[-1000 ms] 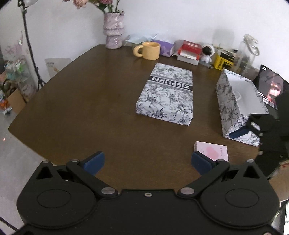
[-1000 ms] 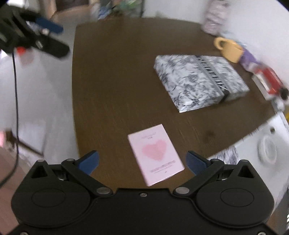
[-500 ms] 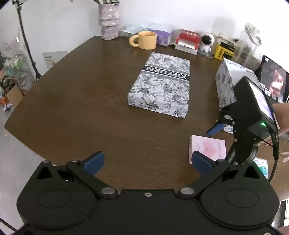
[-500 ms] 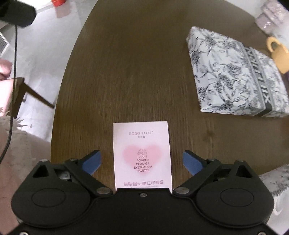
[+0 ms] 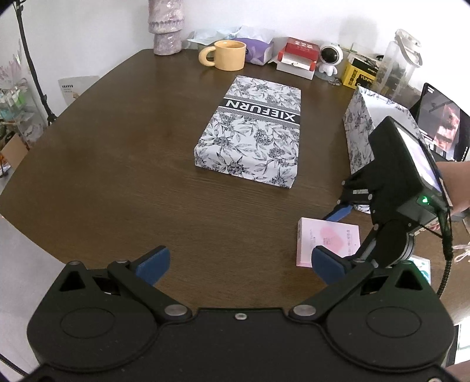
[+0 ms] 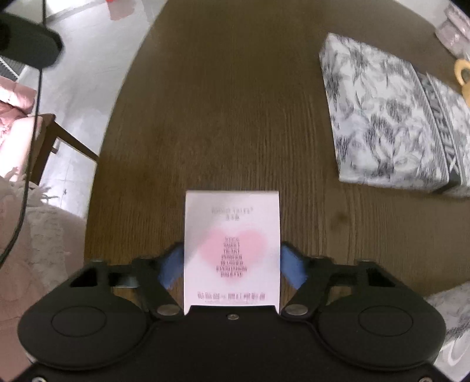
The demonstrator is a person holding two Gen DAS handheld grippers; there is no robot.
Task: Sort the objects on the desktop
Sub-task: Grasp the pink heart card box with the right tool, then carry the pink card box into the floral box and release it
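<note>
A small pink box with a heart print lies flat on the brown table; it also shows in the left wrist view. My right gripper is shut on the box, with a blue pad against each long side. My left gripper is open and empty, above the table's near edge. A flat floral gift-box lid lies mid-table. The open floral box stands at the right, behind the right gripper.
Along the back wall stand a purple vase, a yellow mug, a tissue pack, a red and white box, a small astronaut figure, a yellow box and a clear jar. A tablet leans at the far right.
My right gripper came down over the pink box and its jaws closed from wide open onto the box's sides. The left gripper moved forward a little and stayed open.
</note>
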